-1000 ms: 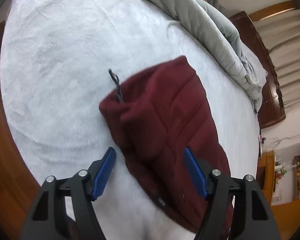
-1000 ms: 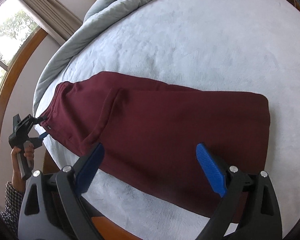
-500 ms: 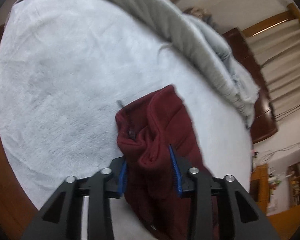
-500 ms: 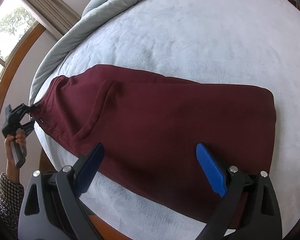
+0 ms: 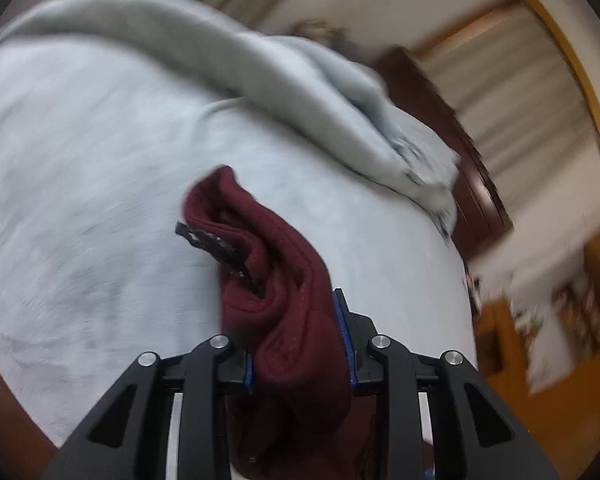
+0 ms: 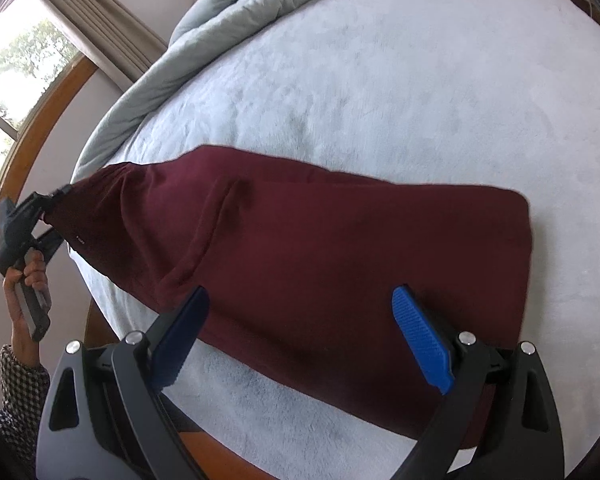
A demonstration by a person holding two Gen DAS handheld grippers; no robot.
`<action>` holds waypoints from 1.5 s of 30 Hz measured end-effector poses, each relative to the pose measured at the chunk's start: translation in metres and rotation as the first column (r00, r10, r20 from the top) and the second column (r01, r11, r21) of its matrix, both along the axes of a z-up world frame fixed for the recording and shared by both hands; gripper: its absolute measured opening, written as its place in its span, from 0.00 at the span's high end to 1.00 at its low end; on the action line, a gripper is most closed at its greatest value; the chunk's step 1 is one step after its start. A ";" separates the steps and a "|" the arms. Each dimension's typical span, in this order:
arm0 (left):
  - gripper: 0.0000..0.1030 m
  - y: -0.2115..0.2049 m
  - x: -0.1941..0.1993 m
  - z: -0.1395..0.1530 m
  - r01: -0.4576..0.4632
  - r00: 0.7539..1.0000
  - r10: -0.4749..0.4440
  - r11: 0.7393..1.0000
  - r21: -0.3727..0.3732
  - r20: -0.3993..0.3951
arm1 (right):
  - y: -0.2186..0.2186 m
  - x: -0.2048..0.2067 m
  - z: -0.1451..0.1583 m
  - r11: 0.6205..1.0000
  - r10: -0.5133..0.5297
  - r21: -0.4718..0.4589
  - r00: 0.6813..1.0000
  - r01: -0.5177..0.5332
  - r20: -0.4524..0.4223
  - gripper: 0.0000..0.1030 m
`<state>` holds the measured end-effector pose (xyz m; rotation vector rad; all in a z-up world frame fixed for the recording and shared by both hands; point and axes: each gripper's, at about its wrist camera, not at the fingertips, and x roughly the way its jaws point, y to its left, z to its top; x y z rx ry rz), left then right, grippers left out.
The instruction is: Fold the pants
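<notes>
— Lying where, the maroon pants (image 6: 332, 264)?
— Stretching lengthwise across the pale fleece bed cover (image 6: 400, 92), already doubled leg over leg, hem end flat at the right of the right wrist view, waistband end rising off the cover at the left.
— Rising how?
— Bunching between the blue pads of the left gripper (image 5: 300, 344), jaws closing on the waistband fabric, pads pressing on it from both sides. Drawstring (image 5: 216, 246) sticking out dark beside the gathered cloth. Same gripper showing at the bed's edge in the right wrist view, gripped by a hand (image 6: 26, 280) with a checked sleeve (image 6: 20, 392).
— And the right gripper (image 6: 300, 340)?
— Hovering over the near long edge of the pants, blue pads spread wide, gripping nothing; touching the cloth or not, impossible to tell.
— Crowding the bed, anything?
— Rumpled grey duvet (image 6: 236, 28) heaping along the far edge, well apart from the pants. Wooden bed frame (image 6: 100, 328) running under the near edge. Window (image 6: 8, 80) and beige curtain (image 6: 96, 44) beyond the waistband end. Dark wooden headboard (image 5: 452, 140) behind the duvet, blurred.
</notes>
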<state>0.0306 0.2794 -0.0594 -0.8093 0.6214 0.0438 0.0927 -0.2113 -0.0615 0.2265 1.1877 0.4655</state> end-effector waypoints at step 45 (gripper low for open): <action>0.13 -0.150 0.014 -0.037 0.441 0.863 -0.332 0.862 0.248 -0.380 | 0.081 0.051 -0.013 0.975 0.092 0.217 0.975 -0.046 -0.203 0.07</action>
